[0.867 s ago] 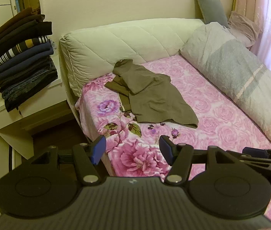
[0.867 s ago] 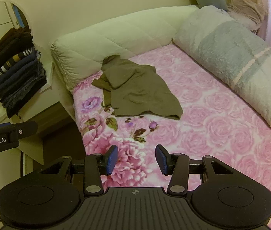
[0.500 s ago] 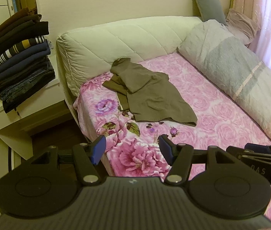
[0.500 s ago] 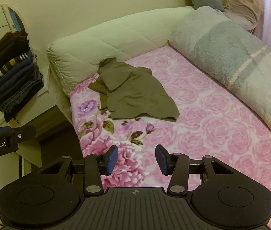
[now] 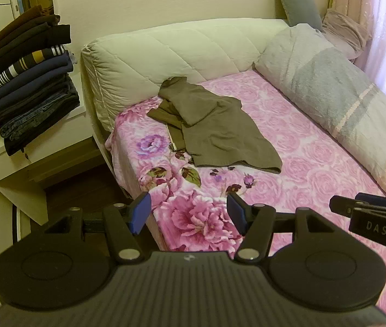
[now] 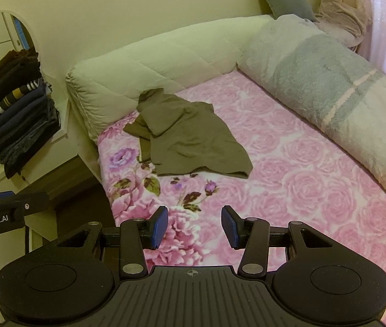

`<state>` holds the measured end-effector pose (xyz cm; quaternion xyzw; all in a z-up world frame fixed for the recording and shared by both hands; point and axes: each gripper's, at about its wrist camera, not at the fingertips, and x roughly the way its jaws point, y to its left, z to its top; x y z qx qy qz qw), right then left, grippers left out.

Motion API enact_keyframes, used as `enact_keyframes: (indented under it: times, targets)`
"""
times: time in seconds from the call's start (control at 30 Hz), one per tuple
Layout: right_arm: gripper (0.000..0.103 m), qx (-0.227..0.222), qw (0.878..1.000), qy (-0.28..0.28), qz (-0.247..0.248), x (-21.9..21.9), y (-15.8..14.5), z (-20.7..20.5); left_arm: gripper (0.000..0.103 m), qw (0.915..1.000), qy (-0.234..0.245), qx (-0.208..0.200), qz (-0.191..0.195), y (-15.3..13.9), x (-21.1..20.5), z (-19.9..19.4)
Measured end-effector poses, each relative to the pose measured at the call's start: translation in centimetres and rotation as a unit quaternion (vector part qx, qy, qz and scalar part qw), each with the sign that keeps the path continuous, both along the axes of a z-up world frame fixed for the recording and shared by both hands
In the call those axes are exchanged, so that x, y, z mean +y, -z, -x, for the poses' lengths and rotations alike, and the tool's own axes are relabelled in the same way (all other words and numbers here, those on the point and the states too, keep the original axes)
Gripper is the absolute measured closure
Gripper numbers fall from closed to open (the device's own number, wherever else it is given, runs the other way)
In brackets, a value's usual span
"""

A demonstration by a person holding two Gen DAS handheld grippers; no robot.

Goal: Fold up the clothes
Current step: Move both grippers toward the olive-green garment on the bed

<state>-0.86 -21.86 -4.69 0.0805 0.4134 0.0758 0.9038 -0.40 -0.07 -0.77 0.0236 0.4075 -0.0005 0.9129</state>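
Hovering with jaws spread and empty, the left gripper [image 5: 187,212] and right gripper [image 6: 194,226] face the crumpled olive garment [image 6: 193,141] at twelve o'clock. Its overlapping layers could get pinched together, probably bunching the fold.

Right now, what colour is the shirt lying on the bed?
Olive-brown, plain. The shirt shows best in the left wrist view.

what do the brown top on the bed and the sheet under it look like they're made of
Brown top: seems a soft, matte knit, maybe cotton jersey; it lies limp with shallow wrinkles and no shine. Sheet: looks like a smooth printed woven fabric, pink rose pattern, lying flat; the exact fibre cannot be told.
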Motion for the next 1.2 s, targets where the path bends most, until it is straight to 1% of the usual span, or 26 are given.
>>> enact_keyframes:
  times: [0.37,0.67,0.8,0.93,1.03,1.13,1.2]
  targets:
    - [0.056,-0.011,1.0,0.014,0.013,1.1,-0.6,0.9,0.045,1.0,0.008,0.003,-0.003,0.0,0.6,0.9]
    - [0.056,-0.014,1.0,0.019,0.017,2.2,-1.0,0.7,0.045,0.9999,0.013,0.005,0.0,-0.2,1.7,0.2]
    - [0.056,-0.012,0.999,0.025,0.021,2.7,-0.9,-0.1,0.045,0.9997,0.02,0.012,0.006,0.2,2.1,-0.7]
    - [0.056,-0.008,1.0,0.02,0.023,2.9,-0.3,-1.2,0.045,0.9992,0.028,0.017,0.021,1.0,2.9,-2.1]
    - [0.056,-0.022,0.999,0.018,0.022,2.9,-0.1,-1.8,0.045,0.9987,0.034,0.022,0.031,1.5,3.5,-3.5]
    - [0.056,-0.043,0.999,0.015,0.019,2.6,0.0,-2.5,0.045,0.9981,0.04,0.036,0.031,2.3,4.2,-5.5]
    - [0.056,-0.044,0.999,0.004,0.018,2.7,0.3,-3.6,0.045,0.9975,0.044,0.047,0.03,2.8,4.6,-6.8]
